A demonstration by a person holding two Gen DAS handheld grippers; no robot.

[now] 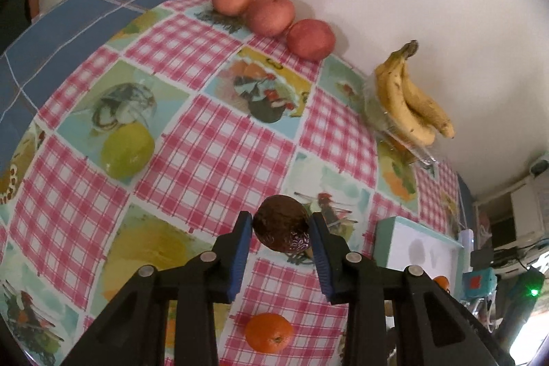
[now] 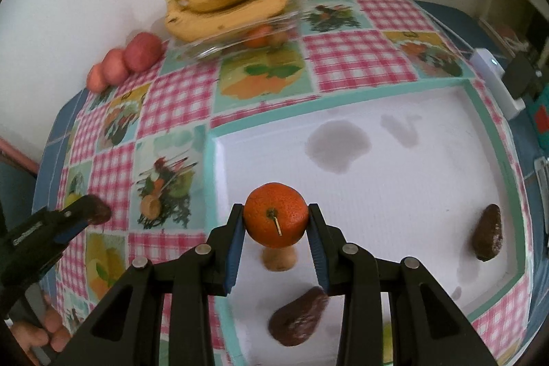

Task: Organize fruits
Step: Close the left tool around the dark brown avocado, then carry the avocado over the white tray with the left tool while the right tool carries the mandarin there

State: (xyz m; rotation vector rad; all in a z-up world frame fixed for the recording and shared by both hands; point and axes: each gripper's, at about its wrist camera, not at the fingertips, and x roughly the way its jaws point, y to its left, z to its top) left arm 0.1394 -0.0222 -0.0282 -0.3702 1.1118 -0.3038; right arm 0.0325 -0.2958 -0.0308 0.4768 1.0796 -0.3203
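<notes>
at the centre of both wrist views you carry fruit: your left gripper (image 1: 280, 230) pinches a dark brown avocado (image 1: 282, 223), your right gripper (image 2: 276, 223) a round orange tangerine (image 2: 276, 219) above the white teal-rimmed tray (image 2: 394, 187). next, lower and release.

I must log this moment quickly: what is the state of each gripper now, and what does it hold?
Left gripper: closed on a dark brown avocado, above the tablecloth.
Right gripper: closed on an orange mandarin, above the white tray.
</notes>
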